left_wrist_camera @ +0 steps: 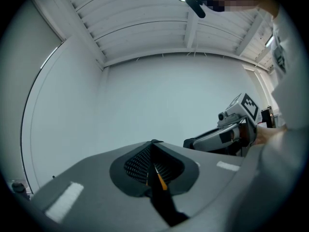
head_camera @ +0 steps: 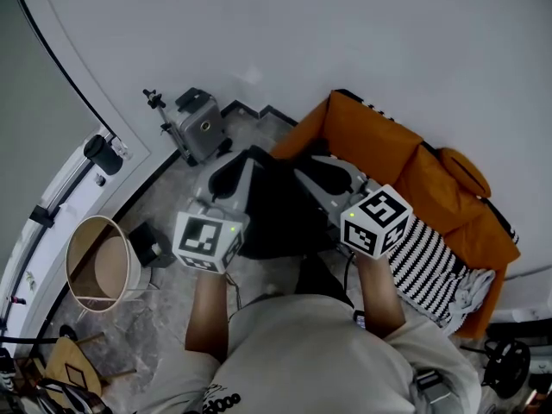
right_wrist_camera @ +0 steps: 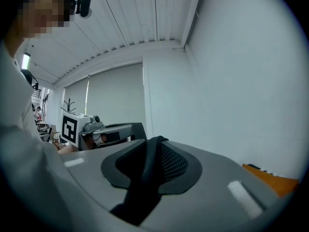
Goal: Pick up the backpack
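Note:
In the head view the black backpack (head_camera: pixel 274 203) hangs in front of me above the floor, between both grippers. My left gripper (head_camera: pixel 226 175) holds its left side and my right gripper (head_camera: pixel 326 178) its right side. In the left gripper view the left gripper (left_wrist_camera: pixel 153 159) is shut on a thin black strap (left_wrist_camera: pixel 164 204) with an orange edge. In the right gripper view the right gripper (right_wrist_camera: pixel 153 151) is shut on a thicker black strap (right_wrist_camera: pixel 137 190) that hangs down out of the jaws. Each gripper shows in the other's view: the right gripper (left_wrist_camera: pixel 234 127) and the left gripper (right_wrist_camera: pixel 94 129). Both point about level.
An orange sofa (head_camera: pixel 388 145) stands to the right with a striped cloth (head_camera: pixel 431 270) on it. A grey boxy device (head_camera: pixel 200 126) stands by the wall ahead. A round open basket (head_camera: pixel 99 264) and a small black box (head_camera: pixel 151 244) sit on the floor at left.

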Motion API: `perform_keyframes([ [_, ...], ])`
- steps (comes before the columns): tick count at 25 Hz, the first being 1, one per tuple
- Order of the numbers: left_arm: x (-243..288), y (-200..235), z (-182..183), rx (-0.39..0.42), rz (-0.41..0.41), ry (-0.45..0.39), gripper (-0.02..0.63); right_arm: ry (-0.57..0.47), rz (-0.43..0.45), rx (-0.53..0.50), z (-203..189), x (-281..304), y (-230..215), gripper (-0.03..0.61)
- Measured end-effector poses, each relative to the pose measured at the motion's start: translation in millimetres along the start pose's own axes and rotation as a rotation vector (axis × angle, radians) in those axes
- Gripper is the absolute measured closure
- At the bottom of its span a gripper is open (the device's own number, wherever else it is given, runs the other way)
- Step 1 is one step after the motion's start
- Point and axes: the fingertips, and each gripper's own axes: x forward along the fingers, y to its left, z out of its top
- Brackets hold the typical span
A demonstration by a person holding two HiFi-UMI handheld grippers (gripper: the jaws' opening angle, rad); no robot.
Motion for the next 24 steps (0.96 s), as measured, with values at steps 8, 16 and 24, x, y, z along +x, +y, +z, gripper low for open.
perform_keyframes([
  [8,1.2,0.5,-7.9,0.002,0.024,0.003,0.6,0.018,-0.016,-0.009,-7.2,2.2,-2.6,0.486],
  [16,4.7,1.1,-19.5,-0.015,0.02,0.029,0.6,0.044,-0.024,-0.001,-16.7,4.0,-5.5,0.486],
  [24,22.4,-0.9,-26.2,-0.012,0.007,0.035,0.599,0.048,-0.033,0.014,-21.2,4.6,-24.3,0.486],
])
